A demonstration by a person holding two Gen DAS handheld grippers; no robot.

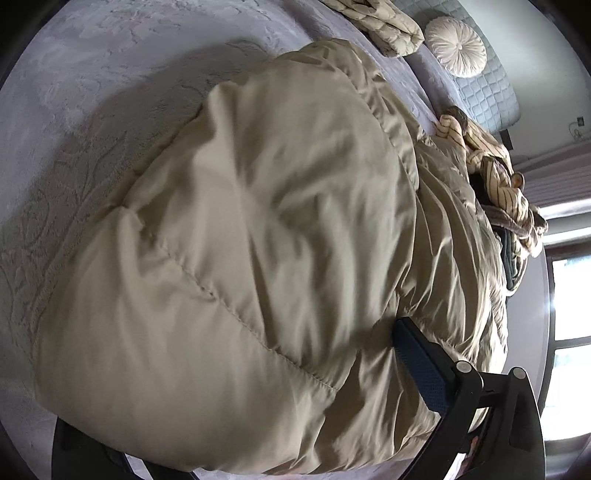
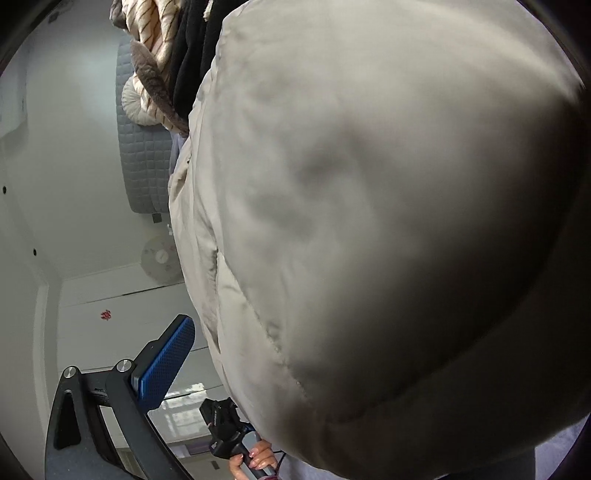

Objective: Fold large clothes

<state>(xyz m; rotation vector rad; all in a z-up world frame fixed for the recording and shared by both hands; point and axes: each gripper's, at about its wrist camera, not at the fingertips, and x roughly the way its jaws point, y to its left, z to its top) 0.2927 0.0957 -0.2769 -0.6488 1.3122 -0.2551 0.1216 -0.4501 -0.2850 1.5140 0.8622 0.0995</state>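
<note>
Two grippers work one beige padded coat (image 1: 240, 229): left gripper (image 1: 258, 413) pinches its hem between the fingers; right gripper (image 2: 332, 369) (second finger buried) undeterminable.

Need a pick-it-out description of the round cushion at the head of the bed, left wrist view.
Start at the grey quilted headboard at the far end of the bed. Leaning against it is the round cushion: cream, pleated like a sunburst, with a button at its centre. The folded tan quilted item beside it is squarish and patterned, and the big beige puffer coat is far larger.
</note>
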